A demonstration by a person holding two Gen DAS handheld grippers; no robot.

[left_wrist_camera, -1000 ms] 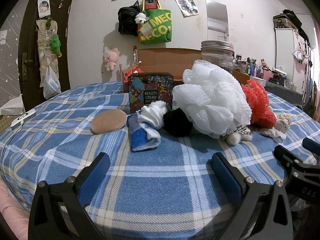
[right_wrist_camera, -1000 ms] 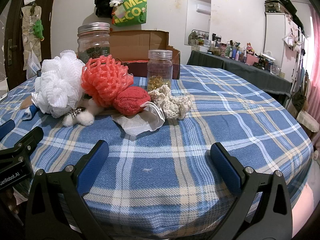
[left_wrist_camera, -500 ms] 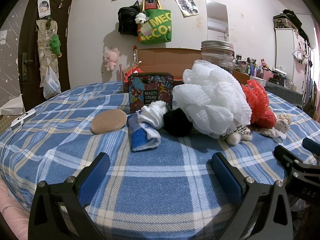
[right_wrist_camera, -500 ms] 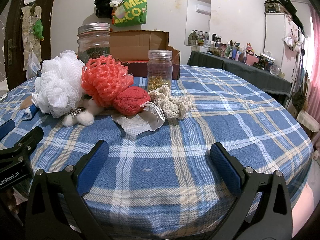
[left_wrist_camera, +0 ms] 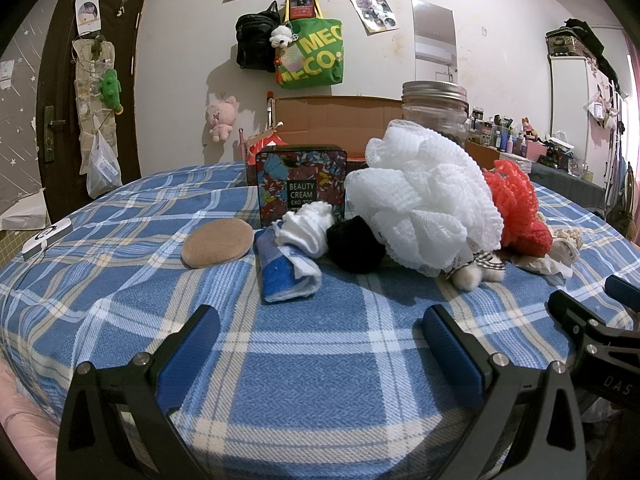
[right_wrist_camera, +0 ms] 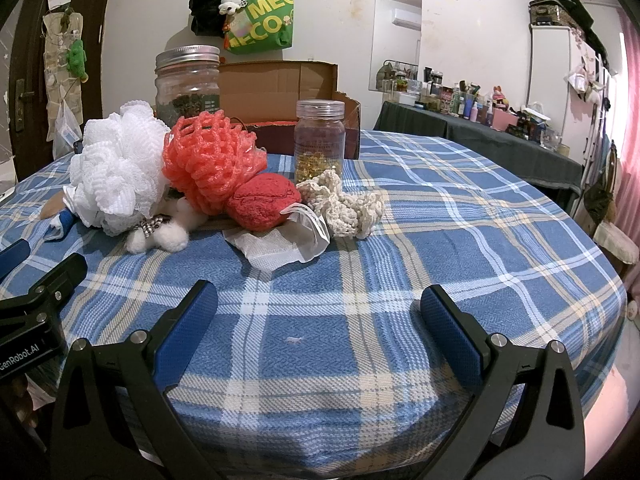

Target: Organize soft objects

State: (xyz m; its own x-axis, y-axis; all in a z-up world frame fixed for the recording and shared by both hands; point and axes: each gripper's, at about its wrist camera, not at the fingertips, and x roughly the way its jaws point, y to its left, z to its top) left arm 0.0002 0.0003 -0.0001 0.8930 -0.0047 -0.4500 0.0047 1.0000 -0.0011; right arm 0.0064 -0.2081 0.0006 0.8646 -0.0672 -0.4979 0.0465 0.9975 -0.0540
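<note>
Both the left gripper (left_wrist_camera: 320, 332) and right gripper (right_wrist_camera: 318, 308) are hovering wide open, empty, over the blue plaid tablecloth (right_wrist_camera: 400, 240); a fluffy white mesh bath pouf (left_wrist_camera: 424, 200) is hiding part of a metal-lidded glass jar (left_wrist_camera: 435, 108).

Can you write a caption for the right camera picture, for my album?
Open right gripper waits before a white pouf, coral net and red sponge on the plaid table.
</note>
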